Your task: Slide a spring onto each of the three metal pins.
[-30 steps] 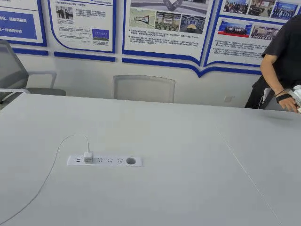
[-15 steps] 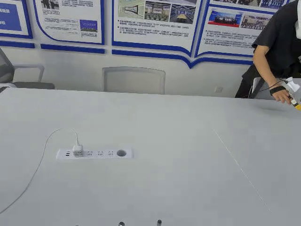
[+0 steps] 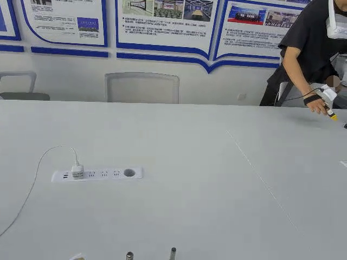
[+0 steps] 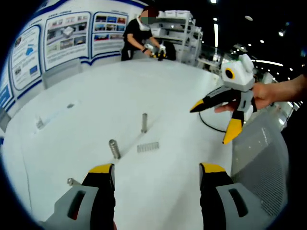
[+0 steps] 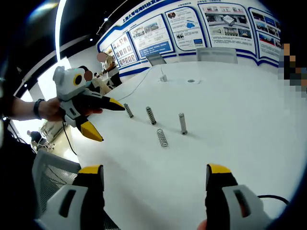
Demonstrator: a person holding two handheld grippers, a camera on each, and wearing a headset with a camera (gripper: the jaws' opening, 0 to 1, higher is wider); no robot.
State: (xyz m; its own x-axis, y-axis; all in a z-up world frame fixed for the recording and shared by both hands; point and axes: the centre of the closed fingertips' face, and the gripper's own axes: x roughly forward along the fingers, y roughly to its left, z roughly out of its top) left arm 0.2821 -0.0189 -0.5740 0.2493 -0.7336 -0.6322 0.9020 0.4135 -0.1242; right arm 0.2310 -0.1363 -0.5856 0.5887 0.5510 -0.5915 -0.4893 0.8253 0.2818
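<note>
Table (image 3: pixel 179 162): white and broad, running from me to the far wall.
Posters (image 3: pixel 162 21): blue-edged boards along the far wall.
Person (image 3: pixel 312 43): dark shirt, at the table's far right, with a tool in hand.
Chair (image 3: pixel 142 86): grey, behind the far edge.
Power strip (image 3: pixel 108 174): on the table left of centre, with a white charger plugged in.
Left tongs (image 4: pixel 157 168): in my hand, jaws apart, holding nothing, pointed at the pins.
Right tongs (image 5: pixel 154 169): jaws apart too, and empty.
Coiled pins (image 5: pixel 151 115): two, upright near my edge, each apparently with a spring around it.
Bare pin (image 5: pixel 182 123): upright at the right end of the row.
Loose spring (image 5: pixel 163 137): lying flat just beside the bare pin, on its near side.
</note>
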